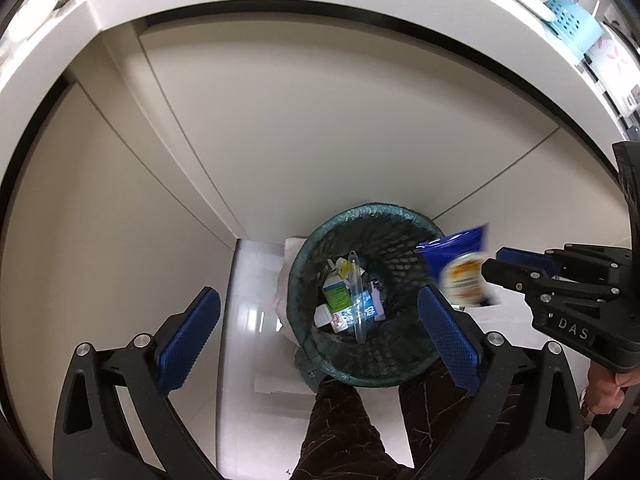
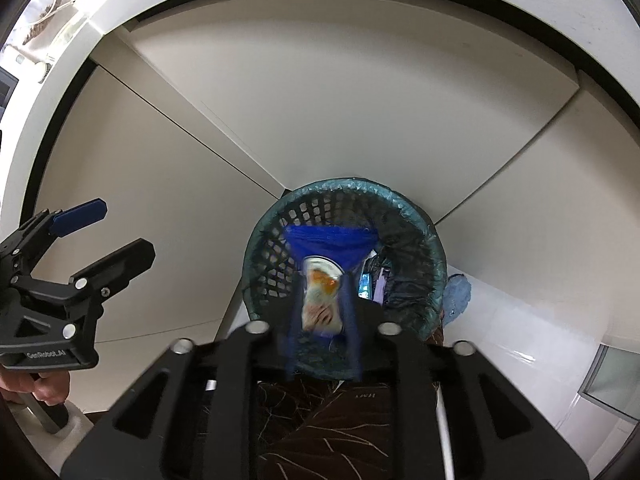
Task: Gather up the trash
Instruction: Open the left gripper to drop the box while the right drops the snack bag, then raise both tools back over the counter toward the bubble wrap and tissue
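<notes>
Even indoor light, strong fisheye bending at edges; the blue snack packet (image 1: 460, 268) is motion-blurred

Blurred blue snack bag (image 2: 326, 276), apparently above lined mesh bin (image 2: 424, 216)

Dark green bin (image 1: 362, 368) with a holey net pattern, blue snack bag (image 1: 460, 264) with an orange and white picture, green and white carton (image 1: 336, 294), black gripper (image 1: 320, 312) with bumpy blue pads (image 1: 188, 336), cream cupboard doors (image 1: 320, 120), brown leafy trousers (image 2: 320, 440).
</notes>
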`<act>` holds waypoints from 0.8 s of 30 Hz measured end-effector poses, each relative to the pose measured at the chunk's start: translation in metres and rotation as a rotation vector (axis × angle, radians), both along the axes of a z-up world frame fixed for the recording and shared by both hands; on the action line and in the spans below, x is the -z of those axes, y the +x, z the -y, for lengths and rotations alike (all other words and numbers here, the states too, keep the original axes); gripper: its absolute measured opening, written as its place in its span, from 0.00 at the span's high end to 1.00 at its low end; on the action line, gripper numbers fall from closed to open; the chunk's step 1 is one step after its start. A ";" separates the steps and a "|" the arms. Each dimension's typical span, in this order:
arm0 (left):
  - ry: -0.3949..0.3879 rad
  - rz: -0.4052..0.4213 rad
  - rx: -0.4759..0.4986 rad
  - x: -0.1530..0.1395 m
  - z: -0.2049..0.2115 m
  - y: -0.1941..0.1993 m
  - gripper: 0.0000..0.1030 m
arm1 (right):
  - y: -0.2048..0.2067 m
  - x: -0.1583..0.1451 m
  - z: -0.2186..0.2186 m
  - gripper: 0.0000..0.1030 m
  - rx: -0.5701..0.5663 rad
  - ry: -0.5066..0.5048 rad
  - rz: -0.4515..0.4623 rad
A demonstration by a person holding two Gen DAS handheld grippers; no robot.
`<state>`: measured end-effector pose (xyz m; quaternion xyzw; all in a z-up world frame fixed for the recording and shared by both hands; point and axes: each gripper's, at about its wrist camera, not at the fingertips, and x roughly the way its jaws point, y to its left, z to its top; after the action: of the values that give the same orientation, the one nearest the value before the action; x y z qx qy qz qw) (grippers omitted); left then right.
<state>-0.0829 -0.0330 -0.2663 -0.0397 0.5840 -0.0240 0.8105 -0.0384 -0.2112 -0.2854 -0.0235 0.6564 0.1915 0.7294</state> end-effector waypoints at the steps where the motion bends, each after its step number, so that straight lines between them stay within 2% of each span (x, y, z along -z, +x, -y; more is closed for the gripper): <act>1: -0.001 0.001 -0.002 0.003 -0.002 -0.001 0.06 | 0.000 0.000 -0.001 0.70 -0.002 -0.003 0.001; 5: -0.004 0.002 -0.006 0.002 -0.002 -0.001 0.06 | 0.001 0.002 -0.001 0.64 -0.002 -0.013 0.001; 7: -0.002 0.002 -0.003 0.012 0.000 0.000 0.06 | 0.001 0.003 -0.001 0.58 0.001 -0.017 0.005; 10: 0.000 0.003 -0.003 0.010 0.000 0.001 0.06 | 0.001 -0.005 0.002 0.43 0.010 -0.022 0.037; 12: -0.003 0.006 -0.011 0.008 -0.003 0.000 0.06 | 0.001 -0.018 0.006 0.28 0.019 -0.034 0.086; 14: -0.032 0.017 -0.016 -0.002 -0.008 0.000 0.06 | 0.003 -0.032 0.009 0.26 0.015 -0.048 0.110; 19: -0.047 0.044 -0.008 -0.034 -0.015 0.002 0.06 | 0.008 -0.075 0.019 0.15 0.028 -0.049 0.191; 24: -0.027 0.093 0.011 -0.067 -0.016 0.007 0.06 | 0.021 -0.119 0.030 0.08 0.077 -0.038 0.269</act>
<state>-0.0763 -0.0167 -0.1994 -0.0462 0.5455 -0.0382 0.8360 -0.0172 -0.2413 -0.1664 -0.0376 0.5568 0.1460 0.8169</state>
